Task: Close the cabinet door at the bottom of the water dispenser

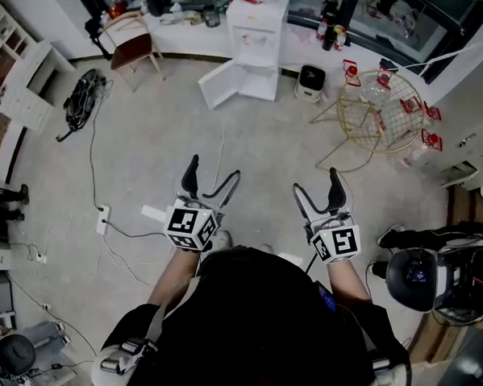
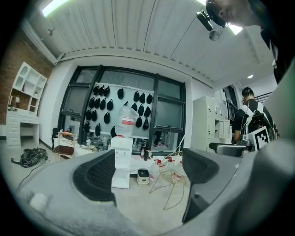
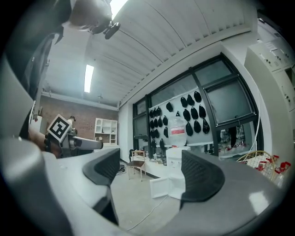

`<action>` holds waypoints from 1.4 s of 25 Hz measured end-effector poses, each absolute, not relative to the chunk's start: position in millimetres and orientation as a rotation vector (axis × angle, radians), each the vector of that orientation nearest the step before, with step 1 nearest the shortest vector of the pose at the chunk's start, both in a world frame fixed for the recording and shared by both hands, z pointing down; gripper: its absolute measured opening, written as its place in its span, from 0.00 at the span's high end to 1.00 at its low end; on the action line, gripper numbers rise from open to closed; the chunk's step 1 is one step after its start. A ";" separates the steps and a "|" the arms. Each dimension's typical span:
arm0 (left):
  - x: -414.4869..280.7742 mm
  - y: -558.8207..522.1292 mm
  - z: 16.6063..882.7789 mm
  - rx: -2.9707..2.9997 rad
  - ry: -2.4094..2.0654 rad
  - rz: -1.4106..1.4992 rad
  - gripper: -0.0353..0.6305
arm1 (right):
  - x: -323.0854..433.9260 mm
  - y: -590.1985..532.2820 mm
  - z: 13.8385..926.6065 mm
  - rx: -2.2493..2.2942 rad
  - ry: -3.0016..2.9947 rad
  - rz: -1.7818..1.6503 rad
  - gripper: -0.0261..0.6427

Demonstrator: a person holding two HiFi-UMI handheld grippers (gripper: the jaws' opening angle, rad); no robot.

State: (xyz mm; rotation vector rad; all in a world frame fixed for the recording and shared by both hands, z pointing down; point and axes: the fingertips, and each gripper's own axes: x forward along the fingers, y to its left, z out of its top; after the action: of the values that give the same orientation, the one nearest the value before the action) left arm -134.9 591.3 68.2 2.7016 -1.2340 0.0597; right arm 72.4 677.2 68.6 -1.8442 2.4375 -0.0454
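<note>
We face the water dispenser, its cabinet door swung open.
Our left gripper and right gripper stand wide and empty, well apart from it.

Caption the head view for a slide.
Left gripper and right gripper, both open and empty, face the white water dispenser, its bottom cabinet door swung open.

Open floor reaches the cabinet door; wire stand nearby.
</note>
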 end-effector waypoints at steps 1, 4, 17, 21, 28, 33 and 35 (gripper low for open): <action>-131.3 595.8 69.3 2.695 -1.242 0.060 0.26 | 76.5 680.2 69.8 -1.839 2.441 -0.050 0.37; -121.4 606.0 70.0 2.684 -1.253 0.072 0.26 | 89.1 684.4 71.7 -1.840 2.433 -0.059 0.37; -120.0 568.2 70.6 2.710 -1.236 0.066 0.25 | 101.4 662.8 78.7 -1.893 2.366 -0.114 0.37; -115.0 530.3 75.7 2.713 -1.189 0.047 0.25 | 107.0 633.8 75.9 -1.946 2.328 -0.098 0.37; -113.1 454.0 65.3 2.751 -1.118 0.022 0.25 | 104.5 562.8 67.2 -1.999 2.284 -0.094 0.37; -134.7 407.8 60.9 2.760 -1.120 0.017 0.25 | 85.4 509.7 63.7 -2.000 2.299 -0.081 0.37; -145.2 391.4 61.4 2.757 -1.123 0.023 0.25 | 76.1 489.4 64.8 -1.992 2.308 -0.086 0.37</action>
State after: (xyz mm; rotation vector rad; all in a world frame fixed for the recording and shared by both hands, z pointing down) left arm -145.2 391.4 61.4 2.7571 -1.1230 0.0225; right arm 76.1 489.4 64.8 -1.9920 2.3080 -0.0864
